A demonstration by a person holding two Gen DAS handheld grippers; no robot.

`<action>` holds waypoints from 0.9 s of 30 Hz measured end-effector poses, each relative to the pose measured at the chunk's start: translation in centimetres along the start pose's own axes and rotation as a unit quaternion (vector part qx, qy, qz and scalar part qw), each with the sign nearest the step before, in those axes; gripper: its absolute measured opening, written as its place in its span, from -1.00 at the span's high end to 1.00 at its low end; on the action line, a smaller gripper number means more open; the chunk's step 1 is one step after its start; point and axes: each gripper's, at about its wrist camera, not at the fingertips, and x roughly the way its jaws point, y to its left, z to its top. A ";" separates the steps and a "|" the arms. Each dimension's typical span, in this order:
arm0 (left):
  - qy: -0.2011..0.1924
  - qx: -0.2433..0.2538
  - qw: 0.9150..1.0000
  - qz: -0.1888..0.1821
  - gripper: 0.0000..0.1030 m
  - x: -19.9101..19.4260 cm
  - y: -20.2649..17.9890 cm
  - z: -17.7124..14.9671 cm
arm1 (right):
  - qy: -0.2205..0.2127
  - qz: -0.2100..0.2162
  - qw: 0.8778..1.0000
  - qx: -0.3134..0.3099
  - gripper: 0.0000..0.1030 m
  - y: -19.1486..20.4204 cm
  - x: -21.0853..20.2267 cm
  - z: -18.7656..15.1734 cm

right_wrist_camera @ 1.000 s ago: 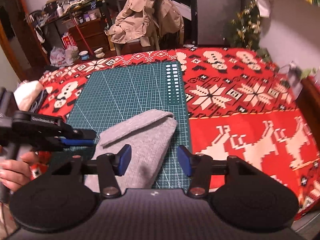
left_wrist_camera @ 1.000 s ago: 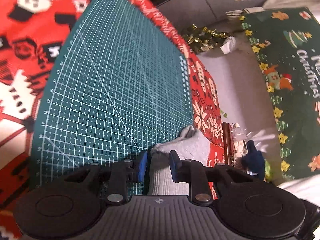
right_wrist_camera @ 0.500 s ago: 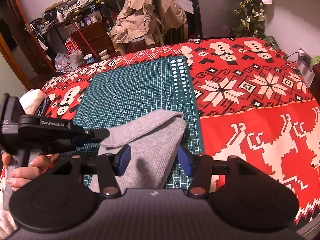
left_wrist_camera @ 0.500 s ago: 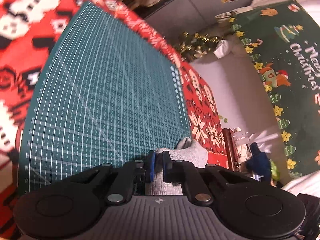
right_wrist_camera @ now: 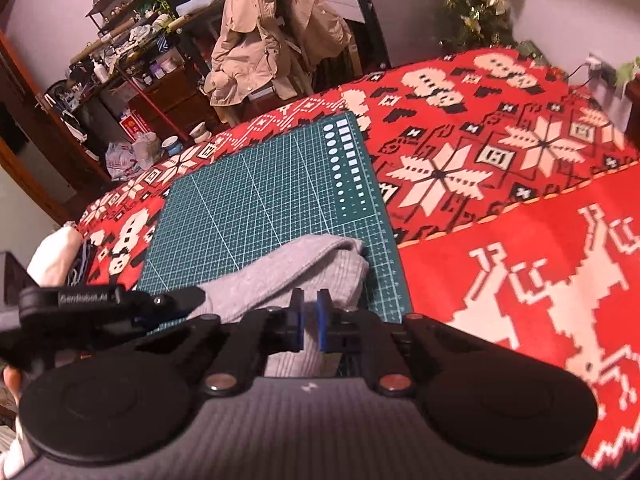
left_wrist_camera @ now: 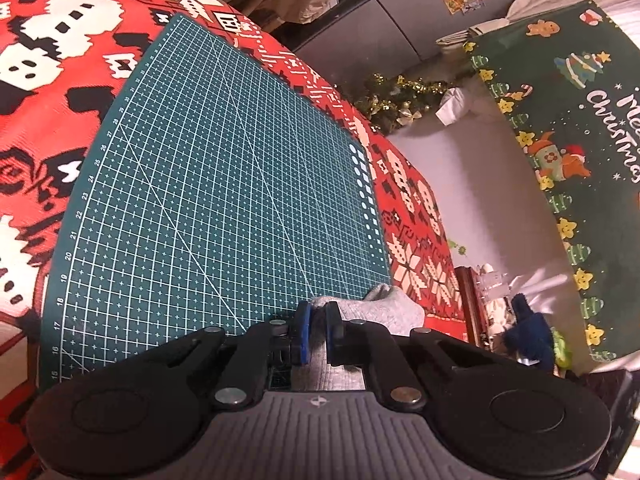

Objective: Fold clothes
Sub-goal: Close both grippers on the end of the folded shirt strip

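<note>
While both grippers, left and right, pinch its near edge, the folded grey knit garment stretches away from the jaws, far-right.

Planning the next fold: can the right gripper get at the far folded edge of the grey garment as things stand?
Probably yes, after letting go: the right gripper is shut on the grey garment's near edge, and nothing lies between it and the far fold on the cutting mat.

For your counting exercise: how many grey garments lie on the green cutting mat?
1. The grey garment lies folded at the near right corner of the green cutting mat, pinched by the left gripper and right gripper. Its near part is hidden behind the grippers.
</note>
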 end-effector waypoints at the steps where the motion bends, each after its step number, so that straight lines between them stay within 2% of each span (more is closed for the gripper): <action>1: -0.001 0.000 1.000 0.004 0.87 0.0 0.0 0.0 | 0.002 -0.002 1.000 0.001 0.91 -0.1 0.5 0.2; 7: -0.007 -0.013 1.000 0.009 0.87 -0.3 0.6 -0.3 | 0.009 -0.025 1.000 0.007 0.91 -1.3 3.5 0.8; 10: -0.012 -0.015 1.000 0.009 0.87 -0.8 0.6 -0.4 | -0.002 -0.021 1.000 0.008 0.90 -1.0 2.5 0.9; 12: -0.014 -0.017 1.000 0.008 0.87 -1.2 0.7 -0.4 | -0.014 -0.009 1.000 0.008 0.89 -0.5 1.1 0.7; 14: -0.015 -0.019 1.000 0.007 0.87 -1.5 0.8 -0.3 | -0.017 0.020 1.000 0.009 0.89 0.4 -0.2 0.2; 17: -0.017 -0.016 1.000 0.012 0.87 -1.7 0.8 -0.4 | -0.002 0.043 0.999 -0.006 0.89 2.0 -0.5 -0.8; 21: -0.017 -0.027 0.999 0.018 0.87 -1.9 1.2 -0.5 | 0.024 0.012 0.999 -0.040 0.89 3.0 1.4 -2.4; 23: -0.022 -0.032 0.999 0.030 1.00 -2.1 1.5 -0.5 | 0.021 0.019 0.999 -0.029 0.90 2.4 1.4 -2.5; 24: -0.025 -0.035 0.999 0.030 1.00 -2.3 1.6 -0.5 | 0.023 0.018 0.999 -0.026 0.90 2.3 1.4 -2.4; 27: -0.031 -0.055 0.998 0.005 1.00 -3.2 2.1 -0.4 | 0.017 0.010 1.000 -0.025 0.90 2.3 0.6 -2.1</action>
